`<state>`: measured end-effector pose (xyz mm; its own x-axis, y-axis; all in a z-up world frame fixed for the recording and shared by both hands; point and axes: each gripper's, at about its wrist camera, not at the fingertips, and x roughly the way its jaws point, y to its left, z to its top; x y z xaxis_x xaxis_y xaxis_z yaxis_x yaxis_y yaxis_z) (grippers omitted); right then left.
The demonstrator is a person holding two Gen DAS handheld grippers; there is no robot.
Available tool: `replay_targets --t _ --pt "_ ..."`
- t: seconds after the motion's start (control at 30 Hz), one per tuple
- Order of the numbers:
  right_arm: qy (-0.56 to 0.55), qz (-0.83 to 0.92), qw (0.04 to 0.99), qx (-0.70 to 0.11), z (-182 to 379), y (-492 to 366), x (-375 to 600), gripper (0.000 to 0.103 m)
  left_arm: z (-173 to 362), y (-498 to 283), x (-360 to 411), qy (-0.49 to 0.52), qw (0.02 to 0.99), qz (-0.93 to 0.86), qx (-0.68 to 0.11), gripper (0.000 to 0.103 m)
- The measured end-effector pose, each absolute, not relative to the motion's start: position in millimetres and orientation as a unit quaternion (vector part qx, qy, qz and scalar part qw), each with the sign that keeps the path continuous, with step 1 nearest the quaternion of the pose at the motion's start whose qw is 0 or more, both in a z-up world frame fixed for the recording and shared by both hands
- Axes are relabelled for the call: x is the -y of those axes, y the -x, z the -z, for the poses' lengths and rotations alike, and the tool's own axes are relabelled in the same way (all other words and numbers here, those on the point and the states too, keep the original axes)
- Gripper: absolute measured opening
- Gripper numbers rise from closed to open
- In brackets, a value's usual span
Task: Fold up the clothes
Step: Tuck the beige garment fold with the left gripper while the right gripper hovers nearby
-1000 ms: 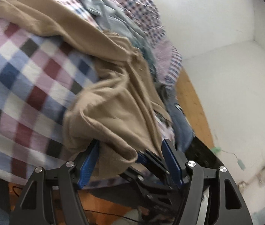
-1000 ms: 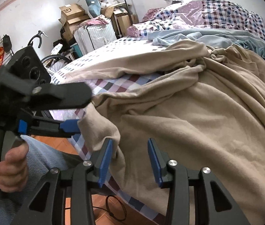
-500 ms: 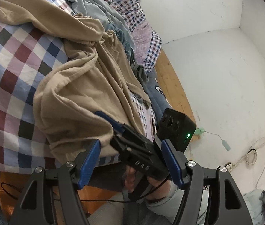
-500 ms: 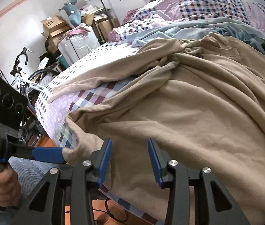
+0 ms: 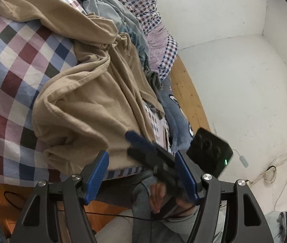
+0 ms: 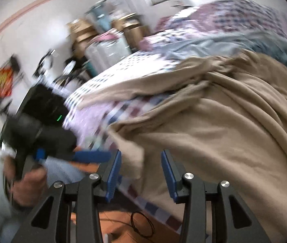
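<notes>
A large beige garment (image 5: 94, 109) lies crumpled on the checked bedsheet (image 5: 7, 77), its lower edge hanging over the bed's near side. My left gripper (image 5: 143, 174) is open just short of that edge, with nothing between its blue pads (image 5: 99, 172). The right gripper (image 5: 149, 154) crosses in front of it, held in a hand (image 5: 159, 196). The right wrist view is blurred. There the right gripper (image 6: 141, 174) is open at the beige garment's (image 6: 214, 133) hanging corner, and its pads do not press on it. The left gripper (image 6: 90, 156) is at the left.
Blue-grey clothes (image 5: 111, 14) and a checked quilt (image 5: 143, 6) are heaped on the bed's far side, with denim (image 5: 175, 117) draped off its edge. The floor (image 5: 186, 93) is wood, with a black cable (image 6: 141, 224) on it. Boxes (image 6: 82, 32) and a bicycle (image 6: 50, 60) stand by the wall.
A second ago the beige edge lay between the left gripper's fingers; now it is beyond them. The right gripper rose into the left view. The right view has swung and blurred.
</notes>
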<state>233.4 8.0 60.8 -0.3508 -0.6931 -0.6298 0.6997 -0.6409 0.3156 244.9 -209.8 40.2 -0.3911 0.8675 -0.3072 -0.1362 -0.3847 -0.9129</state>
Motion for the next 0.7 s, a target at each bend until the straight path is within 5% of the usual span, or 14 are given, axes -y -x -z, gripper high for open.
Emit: replay_targets --t 0.43,0.7 --pt "-0.379 0.804 0.419 -0.183 -21 -264 47 0.045 -33 -245 234 0.418 0.274 -0.747 0.438 0.071" --pt "-0.377 0.798 0.448 -0.142 -28 -260 43 0.045 -39 -248 222 0.448 0.213 -0.799 0.340 0.071"
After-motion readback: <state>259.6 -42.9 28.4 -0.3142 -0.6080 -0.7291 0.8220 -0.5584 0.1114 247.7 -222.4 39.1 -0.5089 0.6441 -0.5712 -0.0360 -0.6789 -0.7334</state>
